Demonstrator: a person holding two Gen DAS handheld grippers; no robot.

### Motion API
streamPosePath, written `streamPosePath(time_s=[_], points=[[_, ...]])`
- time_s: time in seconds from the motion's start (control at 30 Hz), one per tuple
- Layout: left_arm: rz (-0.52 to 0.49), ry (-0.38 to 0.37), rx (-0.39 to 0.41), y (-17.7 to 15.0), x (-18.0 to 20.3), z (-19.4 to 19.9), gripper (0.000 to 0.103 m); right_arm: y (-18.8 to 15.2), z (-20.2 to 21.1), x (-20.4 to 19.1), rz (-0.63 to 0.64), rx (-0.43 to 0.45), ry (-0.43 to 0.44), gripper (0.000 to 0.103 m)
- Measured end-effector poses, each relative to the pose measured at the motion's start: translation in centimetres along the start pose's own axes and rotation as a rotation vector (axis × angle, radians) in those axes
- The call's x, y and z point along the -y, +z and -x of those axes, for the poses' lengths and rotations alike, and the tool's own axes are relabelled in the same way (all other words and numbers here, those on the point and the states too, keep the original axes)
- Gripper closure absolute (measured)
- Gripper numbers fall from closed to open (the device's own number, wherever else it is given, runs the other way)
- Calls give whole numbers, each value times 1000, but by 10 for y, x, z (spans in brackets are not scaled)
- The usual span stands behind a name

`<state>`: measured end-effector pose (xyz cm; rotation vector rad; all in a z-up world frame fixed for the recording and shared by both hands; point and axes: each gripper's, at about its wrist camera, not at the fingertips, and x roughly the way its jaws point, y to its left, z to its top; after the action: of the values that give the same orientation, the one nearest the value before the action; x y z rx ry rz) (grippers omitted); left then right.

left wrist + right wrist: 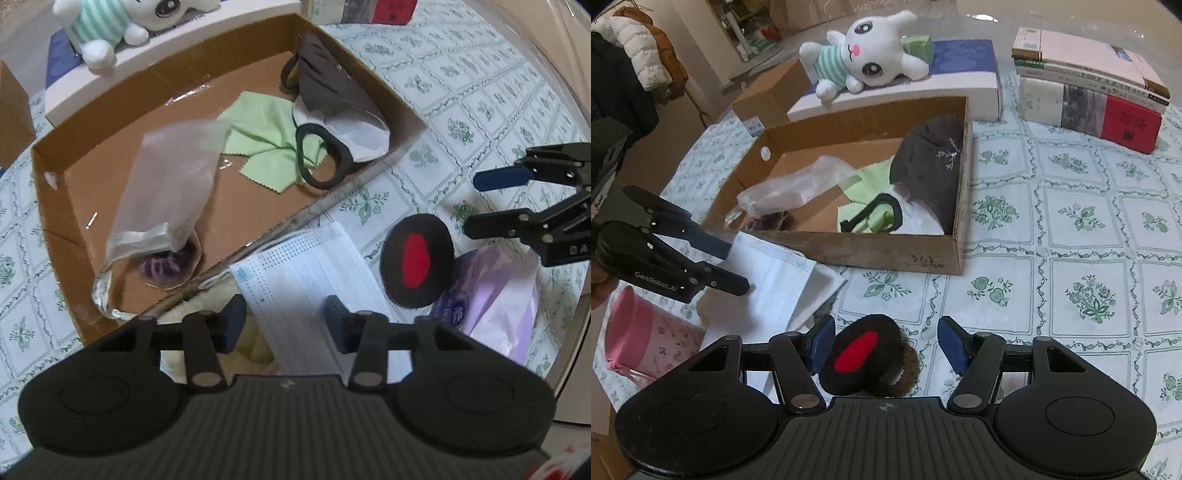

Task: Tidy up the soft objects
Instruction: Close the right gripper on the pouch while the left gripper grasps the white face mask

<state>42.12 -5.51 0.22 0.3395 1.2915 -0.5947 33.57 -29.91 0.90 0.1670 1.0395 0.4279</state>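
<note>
Disposable face mask (pixel 295 280) lies flat on the surface, its far end against the near wall of the cardboard box (pixel 325 210). Your left tongs (pixel 282 319) stand apart astride it, pads not pressing. Thin and flat: closing here may pinch only a fold, or nip the cream cloth (pixel 255 343) underneath too. Black pad with the red centre (pixel 866 360) lies just beside the mask, between your right tongs (pixel 886 343), also apart, nothing gripped. The pad rests partly on a brown furry piece (pixel 905 373); a low grab could lift both. Both tongs work close together; watch for a clash.
</note>
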Motion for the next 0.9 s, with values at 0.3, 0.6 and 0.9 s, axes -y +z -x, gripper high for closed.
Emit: streamPosePath(time_s=[0.3, 0.6, 0.9], points=[[10, -28, 36, 0, 0, 9, 103, -1, -22, 5, -24, -62, 13, 41], [12, -99, 125, -1, 4, 36, 103, 0, -43, 2, -21, -134, 8, 63], [51, -136, 225, -3, -4, 77, 103, -3, -45, -3, -21, -138, -8, 91]])
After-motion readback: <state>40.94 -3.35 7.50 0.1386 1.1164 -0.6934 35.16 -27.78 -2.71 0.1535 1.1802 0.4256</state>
